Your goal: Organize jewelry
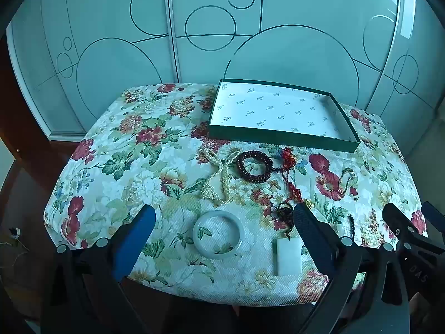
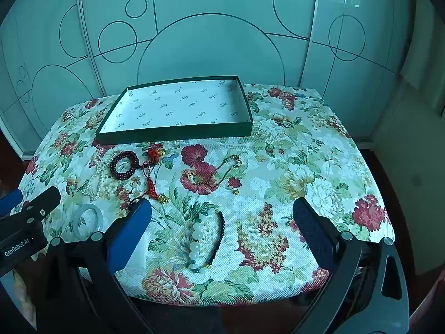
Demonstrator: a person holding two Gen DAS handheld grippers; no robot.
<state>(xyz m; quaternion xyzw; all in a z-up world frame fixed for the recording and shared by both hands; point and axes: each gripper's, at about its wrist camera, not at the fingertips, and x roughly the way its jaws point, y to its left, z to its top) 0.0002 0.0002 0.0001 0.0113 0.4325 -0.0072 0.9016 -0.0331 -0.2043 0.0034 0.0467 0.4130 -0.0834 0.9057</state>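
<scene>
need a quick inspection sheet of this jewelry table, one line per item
surface: flowered tablecloth covers the table
job's things: green tray empty; pearl necklace, dark red bead bracelet, pale bangle, white pendant, white bead bracelet and gold chain lie loose on the cloth
clutter: nothing seen
grippers: left tongs open over the bangle; right tongs open over the white bead bracelet
cables: nothing seen
surroundings: glass doors with circle lines behind

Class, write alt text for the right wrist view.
An open hand-held gripper hovers over a pale bead bracelet on a floral tablecloth. Behind lie a dark red bead bracelet and an empty green tray.
</scene>
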